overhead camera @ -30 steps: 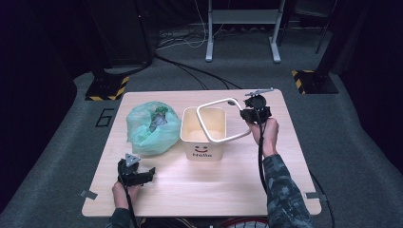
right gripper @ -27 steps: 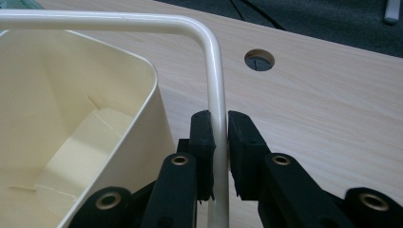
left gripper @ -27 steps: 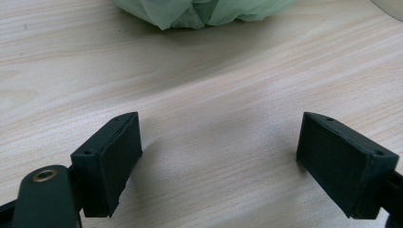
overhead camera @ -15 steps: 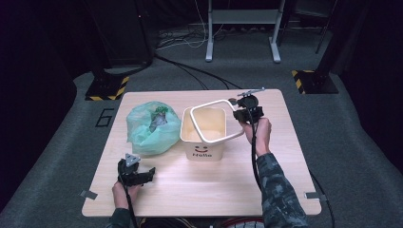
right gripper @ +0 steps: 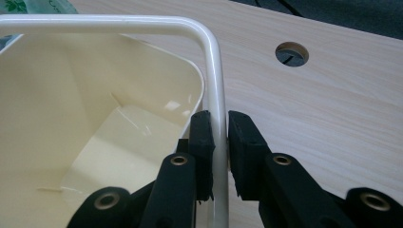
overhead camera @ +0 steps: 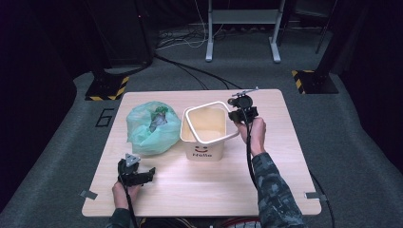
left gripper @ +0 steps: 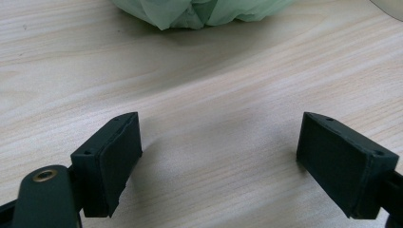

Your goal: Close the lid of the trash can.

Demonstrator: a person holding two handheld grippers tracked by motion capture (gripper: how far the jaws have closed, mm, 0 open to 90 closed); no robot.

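Right gripper (overhead camera: pixel 236 115) clamped on white frame (right gripper: pixel 215 95), now swung from 1 o'clock back over bin (overhead camera: pixel 204 137) at bench (overhead camera: pixel 285 156) centre; seating next. Left gripper (overhead camera: pixel 138 175) apart, idle, 7 o'clock.

Left tongs (overhead camera: pixel 142 175) sit low near the table's (overhead camera: pixel 199 190) front left, gripped in the left hand (overhead camera: pixel 124 192), jaws spread wide with bare wood between them, pads facing each other across the gap in the left gripper view (left gripper: pixel 218 156). Over on the right, the forearm stretches forward in a camouflage sleeve (overhead camera: pixel 275 190), right hand (overhead camera: pixel 254 133) wrapped around the right tongs (overhead camera: pixel 236 115). Those jaws are pinched tight together (right gripper: pixel 220 142), pressing from both sides on the thin white frame (right gripper: pixel 216 85), cable trailing back along the arm.
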